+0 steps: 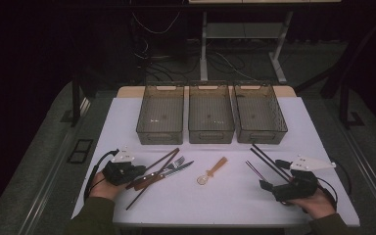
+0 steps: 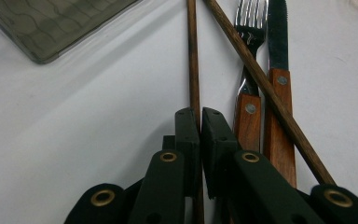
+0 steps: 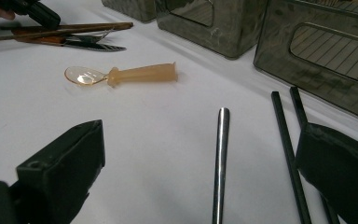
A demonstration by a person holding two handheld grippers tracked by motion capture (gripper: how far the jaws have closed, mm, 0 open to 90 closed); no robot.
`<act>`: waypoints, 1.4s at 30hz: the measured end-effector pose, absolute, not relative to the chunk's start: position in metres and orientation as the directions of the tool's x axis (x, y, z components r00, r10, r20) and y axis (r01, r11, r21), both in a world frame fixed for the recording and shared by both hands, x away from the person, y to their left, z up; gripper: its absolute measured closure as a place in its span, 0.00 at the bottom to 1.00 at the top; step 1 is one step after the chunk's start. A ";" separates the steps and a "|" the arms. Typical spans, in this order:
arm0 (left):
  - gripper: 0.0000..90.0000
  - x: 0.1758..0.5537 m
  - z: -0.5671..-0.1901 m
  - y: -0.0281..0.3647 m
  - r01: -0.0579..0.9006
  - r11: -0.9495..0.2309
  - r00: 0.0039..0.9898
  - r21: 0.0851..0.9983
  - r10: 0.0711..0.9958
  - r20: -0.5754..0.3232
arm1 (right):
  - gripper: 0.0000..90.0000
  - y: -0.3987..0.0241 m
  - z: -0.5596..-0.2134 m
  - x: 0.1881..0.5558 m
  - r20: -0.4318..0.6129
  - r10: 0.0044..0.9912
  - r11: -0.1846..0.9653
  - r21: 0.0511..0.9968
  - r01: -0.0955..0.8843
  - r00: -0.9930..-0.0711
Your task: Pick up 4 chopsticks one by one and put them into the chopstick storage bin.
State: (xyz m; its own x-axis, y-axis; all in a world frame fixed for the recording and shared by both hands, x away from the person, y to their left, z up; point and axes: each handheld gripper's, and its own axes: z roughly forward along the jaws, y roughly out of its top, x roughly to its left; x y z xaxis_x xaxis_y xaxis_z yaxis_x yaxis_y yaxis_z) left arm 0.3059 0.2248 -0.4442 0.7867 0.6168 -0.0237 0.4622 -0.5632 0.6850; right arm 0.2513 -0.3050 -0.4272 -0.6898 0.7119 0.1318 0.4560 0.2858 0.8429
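Near the table's (image 1: 127, 105) front-left edge, bare white surface lies left of the left gripper (image 2: 200, 114), whose jaws pinch a slim brown wooden chopstick (image 2: 193, 60). Its twin (image 2: 261, 81) crosses a fork (image 2: 249, 70) and knife (image 2: 277, 70). Right gripper (image 3: 200, 154) gapes wide over 1 steel rod (image 3: 221, 158)

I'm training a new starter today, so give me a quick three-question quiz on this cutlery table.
1. How many bins stand along the table's far side?
2. True or false: the right gripper has its jaws shut on the spoon.
3. What do the jaws of the left gripper grip? A fork, B knife, C wooden chopstick.
Key: 1. Three. 2. False: its jaws stand open, apart from the spoon. 3. C.
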 end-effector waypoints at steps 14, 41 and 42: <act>0.94 0.304 -0.432 0.222 0.451 -0.561 0.777 0.694 0.630 0.005 | 0.02 -0.305 -0.428 0.252 0.131 0.711 0.288 0.842 0.456 -0.691; 0.94 0.294 -0.409 0.207 0.442 -0.514 0.790 0.735 0.611 -0.048 | 0.02 -0.293 -0.438 0.256 0.138 0.694 0.309 0.829 0.466 -0.706; 0.94 0.294 -0.409 0.205 0.442 -0.511 0.790 0.737 0.611 -0.050 | 0.02 -0.293 -0.438 0.256 0.136 0.694 0.310 0.830 0.464 -0.707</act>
